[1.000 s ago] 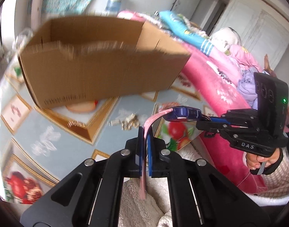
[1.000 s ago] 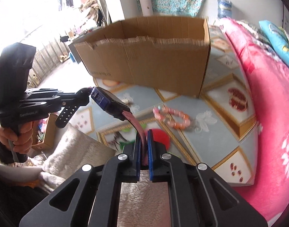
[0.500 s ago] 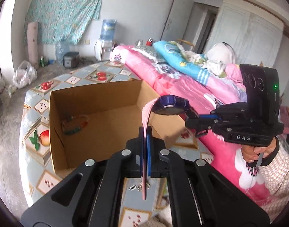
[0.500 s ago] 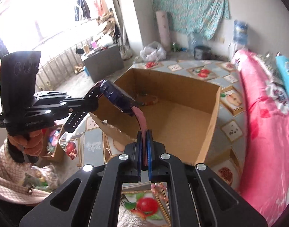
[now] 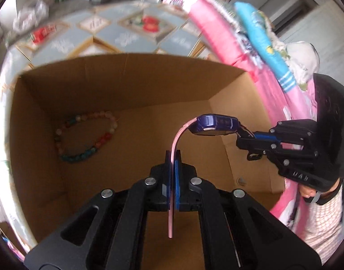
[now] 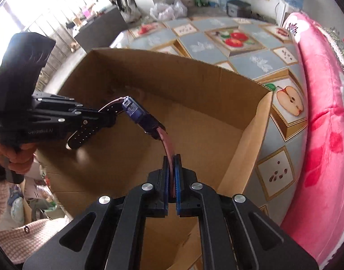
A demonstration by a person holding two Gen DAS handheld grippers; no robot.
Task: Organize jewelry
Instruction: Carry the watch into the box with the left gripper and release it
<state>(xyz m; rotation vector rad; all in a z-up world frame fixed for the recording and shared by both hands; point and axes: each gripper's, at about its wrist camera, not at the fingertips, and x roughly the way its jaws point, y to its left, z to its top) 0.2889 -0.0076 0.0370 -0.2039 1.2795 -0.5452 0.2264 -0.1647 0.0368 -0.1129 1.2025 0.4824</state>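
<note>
You hold the blue-faced, pink-strapped watch (image 5: 213, 124) by both straps, left tool (image 5: 172, 157) and right tool (image 6: 172, 159) clamped, over the open cardboard box (image 5: 127, 76) for dropping in.

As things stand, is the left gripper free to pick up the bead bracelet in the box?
Probably not yet: the left gripper is shut on the watch strap. The bracelet lies uncovered on the box floor.

Cardboard box (image 5: 131, 85) open-topped, floor mostly bare; bead bracelet (image 5: 86, 138) occupies left corner; walls ring interior.
</note>
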